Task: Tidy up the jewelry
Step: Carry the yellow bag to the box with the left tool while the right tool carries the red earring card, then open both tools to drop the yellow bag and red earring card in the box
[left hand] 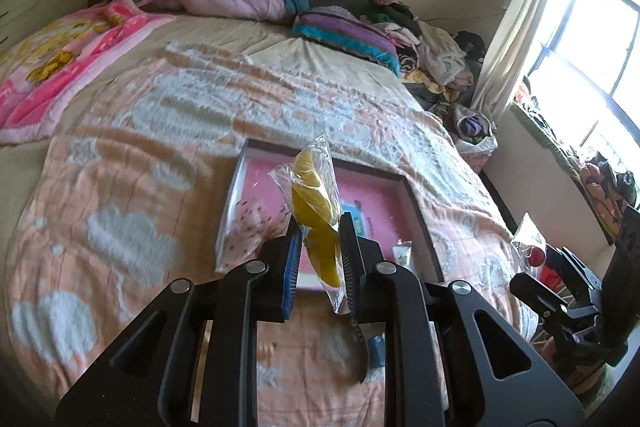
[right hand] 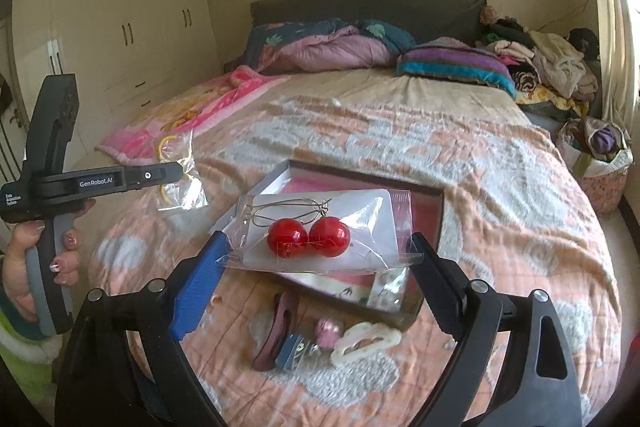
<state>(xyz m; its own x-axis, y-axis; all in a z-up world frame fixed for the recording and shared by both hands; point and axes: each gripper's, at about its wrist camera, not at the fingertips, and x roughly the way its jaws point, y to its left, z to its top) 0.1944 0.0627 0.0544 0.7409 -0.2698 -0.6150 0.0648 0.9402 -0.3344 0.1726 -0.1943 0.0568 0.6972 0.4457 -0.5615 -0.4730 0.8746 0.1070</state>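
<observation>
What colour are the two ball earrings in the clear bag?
Red. The earrings show best in the right wrist view, inside the bag.

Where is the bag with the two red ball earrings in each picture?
Left wrist view: clear plastic packet of red ball earrings at the far right edge, in the right gripper.
Right wrist view: centre, spanning that gripper's jaws.
Shared landmark: open pink-lined box on the bed.

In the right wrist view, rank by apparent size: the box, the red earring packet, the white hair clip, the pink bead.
1. Box, though the packet hides part of it
2. Red earring packet; nearer the camera, so it looks bigger than it is
3. White hair clip
4. Pink bead
</observation>
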